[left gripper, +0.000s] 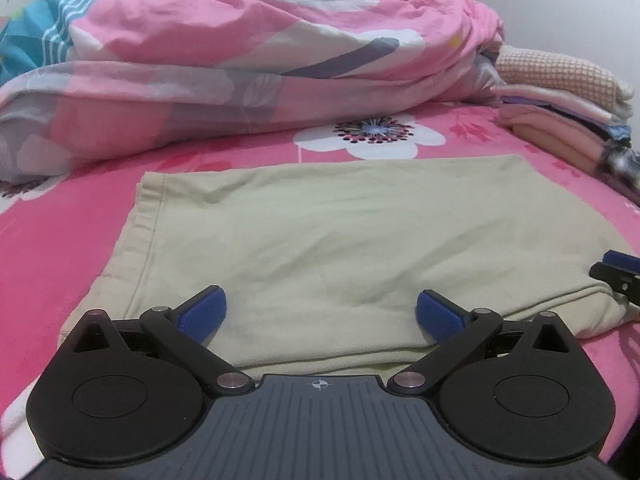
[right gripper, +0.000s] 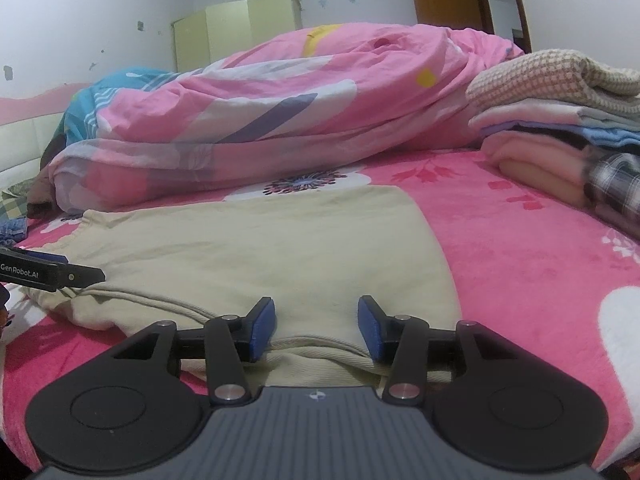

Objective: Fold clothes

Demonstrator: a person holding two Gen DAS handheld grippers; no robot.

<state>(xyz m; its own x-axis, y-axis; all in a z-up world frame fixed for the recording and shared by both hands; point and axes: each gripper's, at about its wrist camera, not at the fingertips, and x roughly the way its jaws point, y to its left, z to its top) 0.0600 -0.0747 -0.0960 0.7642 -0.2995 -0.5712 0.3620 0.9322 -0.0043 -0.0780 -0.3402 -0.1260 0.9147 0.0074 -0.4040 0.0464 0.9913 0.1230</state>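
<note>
Left wrist view: beige garment (left gripper: 340, 240) lies flat on the pink bed (left gripper: 60, 248)
Left tongs (left gripper: 321, 314): spread wide over garment's near edge; nothing gripped
Right tongs (right gripper: 316, 326): half open over garment hem; pads not pressing
Behind: pink duvet (right gripper: 260, 128); folded stack (right gripper: 560, 128) at right

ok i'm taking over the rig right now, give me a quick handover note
Left tongs: wide open, empty, over the near edge of the beige garment.
Right tongs: partly open, holding nothing, at the garment's near right edge.
Garment lies flat on the pink bedsheet, apparently folded, with a rumpled near edge.
Stack of folded clothes sits at far right.
Left: finish the fold, then probably move it to the stack.
</note>
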